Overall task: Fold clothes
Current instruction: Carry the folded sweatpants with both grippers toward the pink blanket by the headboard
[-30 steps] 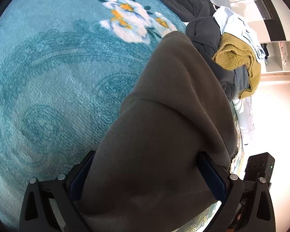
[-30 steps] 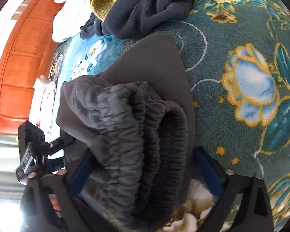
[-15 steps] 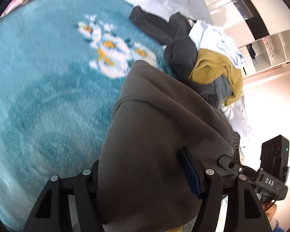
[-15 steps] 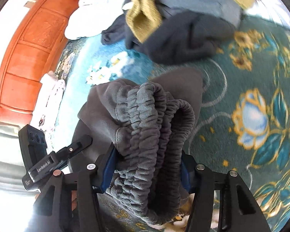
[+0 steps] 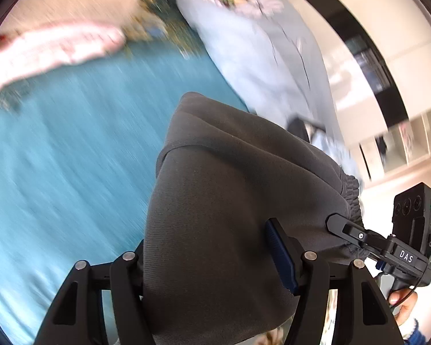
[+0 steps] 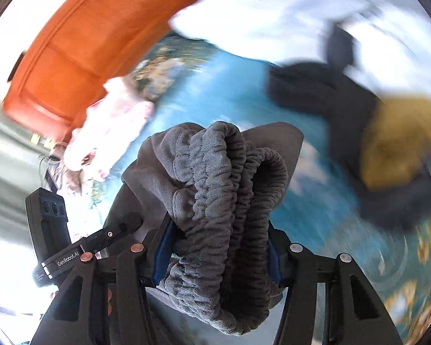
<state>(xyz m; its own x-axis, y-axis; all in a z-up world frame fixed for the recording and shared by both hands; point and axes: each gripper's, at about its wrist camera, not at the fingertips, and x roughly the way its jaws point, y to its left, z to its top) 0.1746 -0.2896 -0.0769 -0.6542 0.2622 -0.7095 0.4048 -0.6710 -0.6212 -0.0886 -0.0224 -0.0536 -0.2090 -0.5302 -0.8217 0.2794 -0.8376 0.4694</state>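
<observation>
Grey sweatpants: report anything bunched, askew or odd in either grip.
The right gripper clamps the grey sweatpants by a scrunched, doubled-over waistband, not a flat edge. The left gripper holds smooth folded fabric. Nothing looks damaged.

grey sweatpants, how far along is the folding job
Done: the grey sweatpants look already folded into a thick bundle, the elastic waistband doubled over. In hand: the left gripper and right gripper both clamp that bundle, lifted above the blue blanket. Left: setting it down, plus an unfolded heap with a mustard knit and dark garments.
</observation>
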